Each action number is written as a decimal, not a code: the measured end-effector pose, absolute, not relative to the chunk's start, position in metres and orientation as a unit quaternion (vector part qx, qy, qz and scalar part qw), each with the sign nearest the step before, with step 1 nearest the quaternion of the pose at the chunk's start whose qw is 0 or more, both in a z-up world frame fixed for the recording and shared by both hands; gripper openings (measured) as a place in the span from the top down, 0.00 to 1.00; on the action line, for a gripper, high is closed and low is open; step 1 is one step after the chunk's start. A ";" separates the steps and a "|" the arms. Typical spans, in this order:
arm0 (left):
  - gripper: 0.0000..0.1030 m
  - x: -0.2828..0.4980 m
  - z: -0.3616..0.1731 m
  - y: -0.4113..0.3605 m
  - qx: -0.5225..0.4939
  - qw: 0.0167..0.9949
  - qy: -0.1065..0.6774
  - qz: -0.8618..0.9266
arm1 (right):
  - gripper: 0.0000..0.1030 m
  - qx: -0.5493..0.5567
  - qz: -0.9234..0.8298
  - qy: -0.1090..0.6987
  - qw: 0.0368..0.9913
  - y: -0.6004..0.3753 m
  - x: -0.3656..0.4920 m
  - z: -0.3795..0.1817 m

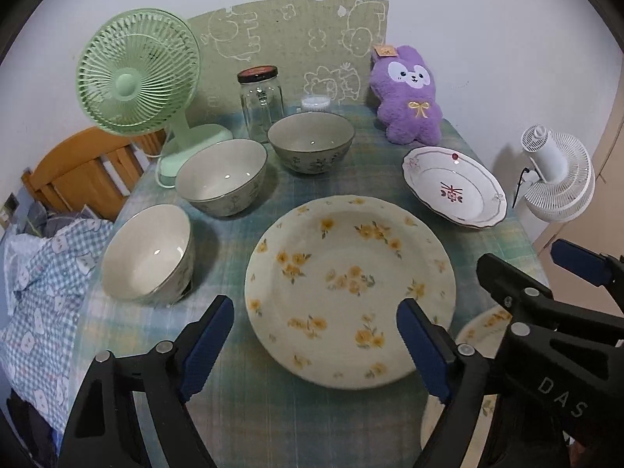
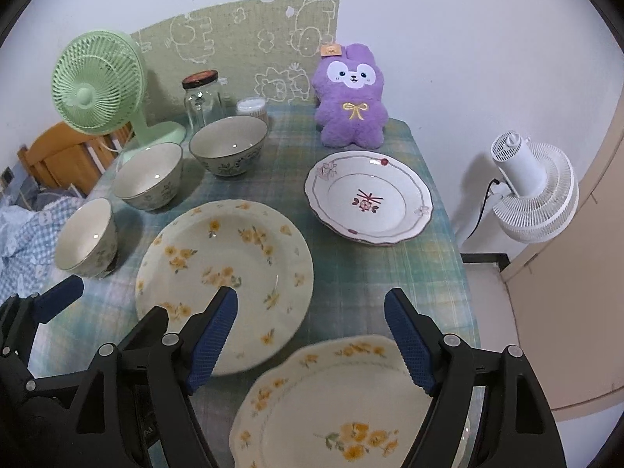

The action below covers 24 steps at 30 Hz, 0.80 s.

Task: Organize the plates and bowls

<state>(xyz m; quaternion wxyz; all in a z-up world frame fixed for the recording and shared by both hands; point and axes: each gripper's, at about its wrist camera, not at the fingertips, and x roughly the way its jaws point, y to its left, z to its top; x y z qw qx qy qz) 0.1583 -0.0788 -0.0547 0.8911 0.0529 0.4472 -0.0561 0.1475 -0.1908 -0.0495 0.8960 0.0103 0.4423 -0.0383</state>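
Yellow-flowered plate (image 1: pixel 351 288) seemingly below left tongs (image 1: pixel 312 347).

A table (image 2: pixel 421 273) covered in a blue-green plaid cloth is carrying 3 bowls (image 2: pixel 150 181) along its left edge, 3 flowered plates (image 2: pixel 224 273) toward the near and right edges, and a green fan (image 2: pixel 99 85), glass jar (image 2: pixel 201 103) and purple plush rabbit (image 2: pixel 351 97) along its far edge.

Glossy ceramic bowls (image 1: pixel 220 176), woven cloth tablecloth (image 1: pixel 249 401)
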 end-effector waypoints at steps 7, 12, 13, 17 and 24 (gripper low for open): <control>0.17 0.193 -0.069 -0.068 0.043 0.887 0.457 -0.060 | 0.22 0.024 -0.037 0.450 0.892 -0.184 0.180 -0.061; 0.17 0.209 -0.075 -0.064 0.049 0.891 0.449 -0.058 | 0.22 0.025 -0.040 0.440 0.897 -0.177 0.197 -0.069; 0.17 0.213 -0.078 -0.063 0.050 0.889 0.452 -0.054 | 0.22 0.025 -0.039 0.441 0.896 -0.177 0.200 -0.071; 0.19 0.229 -0.091 -0.059 0.028 0.879 0.473 -0.049 | 0.22 0.043 -0.034 0.454 0.890 -0.178 0.218 -0.083; 0.22 0.243 -0.110 -0.057 0.029 0.878 0.477 -0.039 | 0.22 0.051 -0.044 0.462 0.884 -0.176 0.235 -0.105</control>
